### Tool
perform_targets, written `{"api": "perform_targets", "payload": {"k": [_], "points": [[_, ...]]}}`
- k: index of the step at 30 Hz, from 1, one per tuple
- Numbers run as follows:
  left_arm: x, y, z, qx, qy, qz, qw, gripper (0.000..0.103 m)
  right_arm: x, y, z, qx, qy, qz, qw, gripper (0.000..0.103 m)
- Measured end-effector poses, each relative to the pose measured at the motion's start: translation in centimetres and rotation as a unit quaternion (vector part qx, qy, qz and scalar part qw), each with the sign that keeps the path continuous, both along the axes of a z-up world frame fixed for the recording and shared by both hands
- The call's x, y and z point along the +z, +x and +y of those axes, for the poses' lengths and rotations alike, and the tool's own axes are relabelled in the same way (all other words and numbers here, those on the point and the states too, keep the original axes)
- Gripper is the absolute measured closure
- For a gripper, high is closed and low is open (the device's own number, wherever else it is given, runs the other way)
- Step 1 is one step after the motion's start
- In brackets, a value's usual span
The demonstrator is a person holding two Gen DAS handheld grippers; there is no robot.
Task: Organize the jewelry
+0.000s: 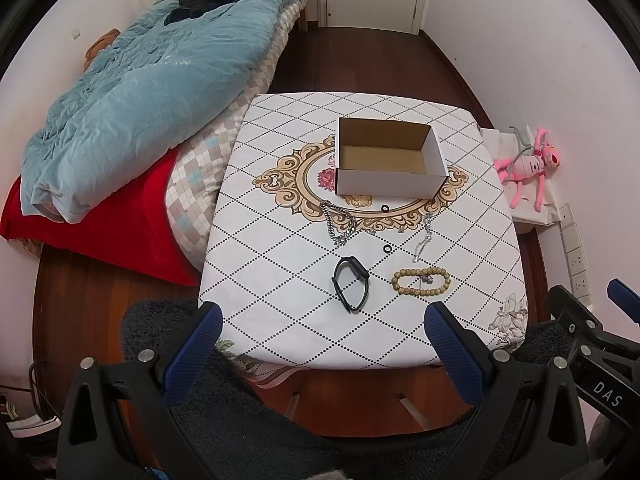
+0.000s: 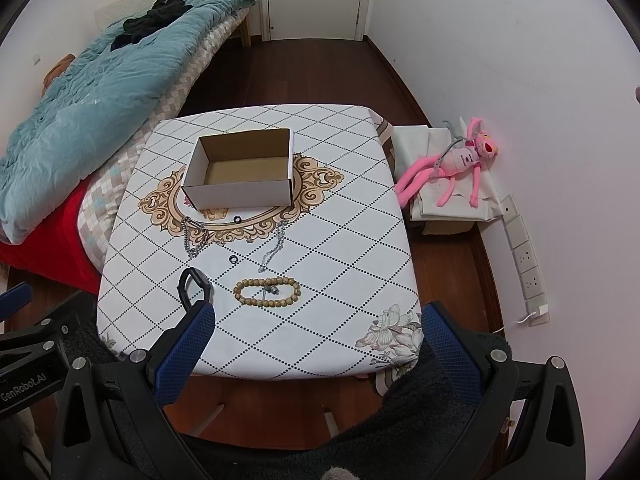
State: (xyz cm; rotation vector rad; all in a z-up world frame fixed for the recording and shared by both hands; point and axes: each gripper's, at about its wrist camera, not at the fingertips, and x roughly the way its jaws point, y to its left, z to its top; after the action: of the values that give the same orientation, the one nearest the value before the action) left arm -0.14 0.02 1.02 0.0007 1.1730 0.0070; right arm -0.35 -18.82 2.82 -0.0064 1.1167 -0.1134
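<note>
An open, empty white cardboard box (image 1: 390, 160) (image 2: 240, 170) stands at the middle of the patterned table (image 1: 280, 240) (image 2: 352, 240). In front of it lie a thick silver chain (image 1: 340, 222) (image 2: 194, 236), two small black rings (image 1: 385, 209) (image 1: 387, 248), a thin silver chain (image 1: 423, 240) (image 2: 272, 250), a black watch band (image 1: 351, 288) (image 2: 195, 286) and a wooden bead bracelet (image 1: 422, 282) (image 2: 267, 291). My left gripper (image 1: 322, 316) is open and empty, held before the table's near edge. My right gripper (image 2: 318, 318) is open and empty, also near that edge.
A bed with a blue quilt (image 1: 140, 92) and red blanket (image 1: 100, 220) lies left of the table. A pink plush toy (image 2: 452, 164) rests on a white-covered box by the right wall. Wall sockets (image 2: 528, 256) are at the right. Dark wooden floor surrounds the table.
</note>
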Motion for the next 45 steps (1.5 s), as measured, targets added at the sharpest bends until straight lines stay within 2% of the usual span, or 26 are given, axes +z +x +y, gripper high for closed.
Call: {"api": "perform_targets", "payload": {"k": [45], "points": [[0.21, -0.06, -0.49, -0.005, 0.001, -0.007, 1.0000, 0.000, 0.56, 0.16, -0.53, -0.003, 0.004, -0.004, 1.000, 0.000]]}}
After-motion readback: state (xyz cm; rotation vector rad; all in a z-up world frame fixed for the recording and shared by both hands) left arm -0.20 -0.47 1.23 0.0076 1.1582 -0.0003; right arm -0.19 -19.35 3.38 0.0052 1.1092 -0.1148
